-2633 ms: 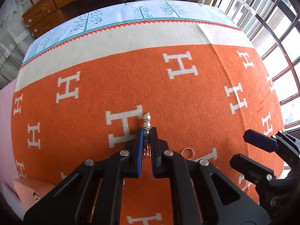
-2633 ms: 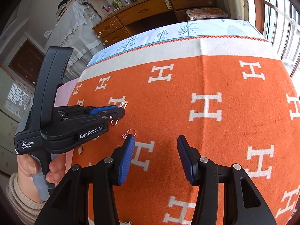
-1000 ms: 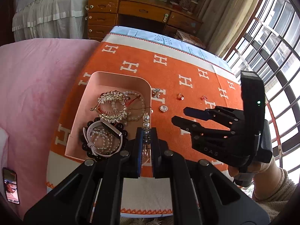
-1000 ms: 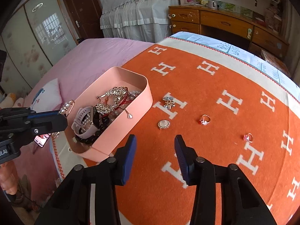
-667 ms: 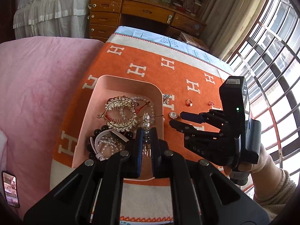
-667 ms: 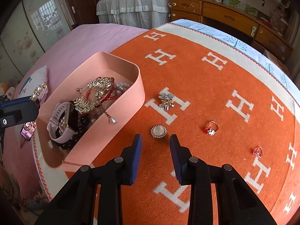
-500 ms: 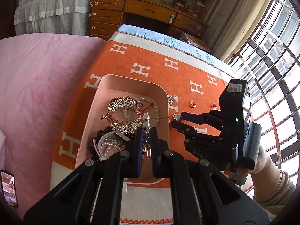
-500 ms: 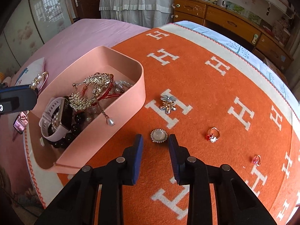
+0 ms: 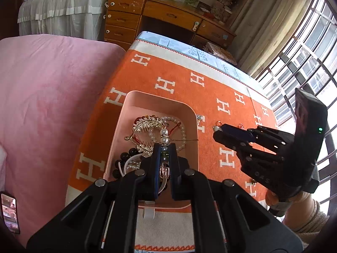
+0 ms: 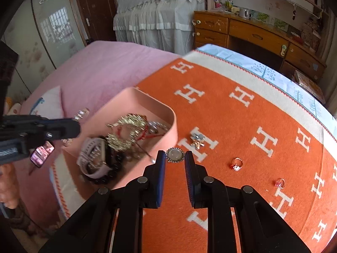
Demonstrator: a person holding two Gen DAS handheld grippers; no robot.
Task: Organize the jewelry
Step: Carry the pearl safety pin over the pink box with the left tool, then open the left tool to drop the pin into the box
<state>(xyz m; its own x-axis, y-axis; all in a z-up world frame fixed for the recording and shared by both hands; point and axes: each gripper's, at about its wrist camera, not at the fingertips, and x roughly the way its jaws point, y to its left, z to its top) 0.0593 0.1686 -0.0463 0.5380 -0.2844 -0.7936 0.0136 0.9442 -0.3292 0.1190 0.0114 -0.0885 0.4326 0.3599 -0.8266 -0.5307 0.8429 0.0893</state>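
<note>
Since a second ago the right tongs (image 10: 174, 164) have slid toward the round pearl brooch (image 10: 174, 155), which now sits between their tips on the orange blanket (image 10: 242, 126); the jaws are closing, with the pads not yet pressing on it. Meanwhile the left tongs (image 9: 163, 158) have drifted over the pink tray (image 9: 193, 113) and stay clenched on a pearl earring (image 9: 164, 139) (its gold hook shows between the blue pads). Below and ahead of the left tongs, the tray holds a gold hair comb (image 9: 145, 126), a pearl strand (image 9: 182, 130), dark beads (image 9: 126, 154) and a pale watch (image 10: 92, 158). Right of the right tongs lie a flower charm (image 10: 197, 140), a red-stone ring (image 10: 236, 165) and a small pink ring (image 10: 280, 183), all well apart on the blanket. Just left of the right tongs stands the tray's wall. Beyond the left tongs' left side lie a pink sheet (image 9: 48, 88) and a phone (image 9: 9, 215).
</note>
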